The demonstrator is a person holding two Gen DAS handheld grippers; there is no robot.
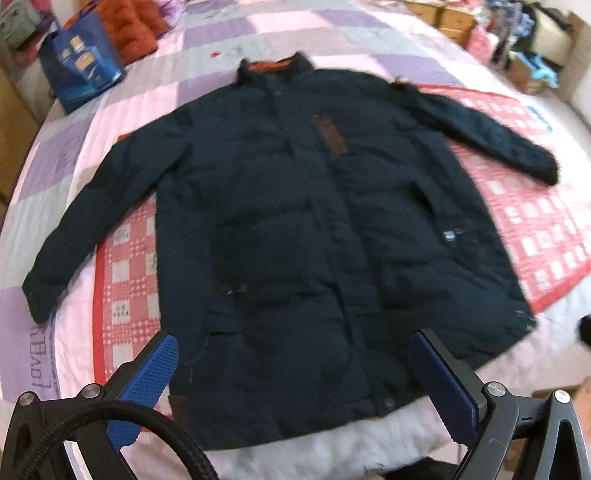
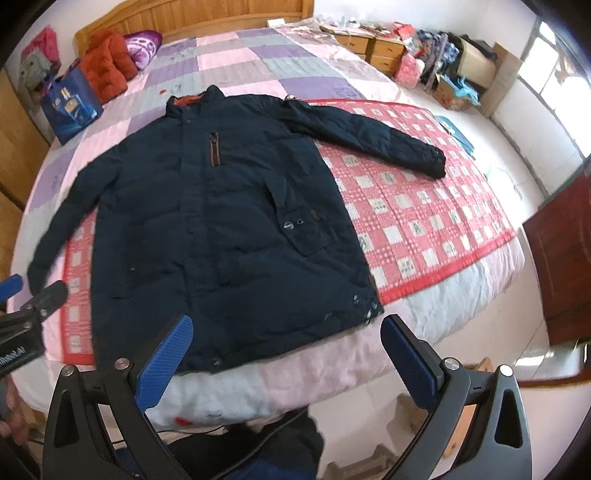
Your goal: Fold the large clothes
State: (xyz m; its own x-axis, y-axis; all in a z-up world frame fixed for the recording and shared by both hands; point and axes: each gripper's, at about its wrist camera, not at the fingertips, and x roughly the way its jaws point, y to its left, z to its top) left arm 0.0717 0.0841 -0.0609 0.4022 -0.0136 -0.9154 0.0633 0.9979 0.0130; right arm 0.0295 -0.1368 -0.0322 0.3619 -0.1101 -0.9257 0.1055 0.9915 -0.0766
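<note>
Splayed jaws above flat jacket point(image 2: 207, 221)

A: Logging the room. A bed point(image 2: 480, 280) is filling most of the view, with a pink, purple and grey patchwork quilt point(image 2: 236, 55) covering it and a red checked mat point(image 2: 424, 221) lying on top. A wooden headboard point(image 2: 207, 16) is standing at the far end.

B: Right side?

A: Daylight is coming through a window point(image 2: 546, 77). Wooden drawers point(image 2: 373, 48) are sitting against the far wall, beside cardboard boxes point(image 2: 476, 66) and heaped clutter. A reddish-brown door point(image 2: 561, 266) is showing at the right edge.

B: Left?

A: A blue bag point(image 2: 70, 107) and an orange padded bundle point(image 2: 107, 66) are resting on the quilt.
</note>
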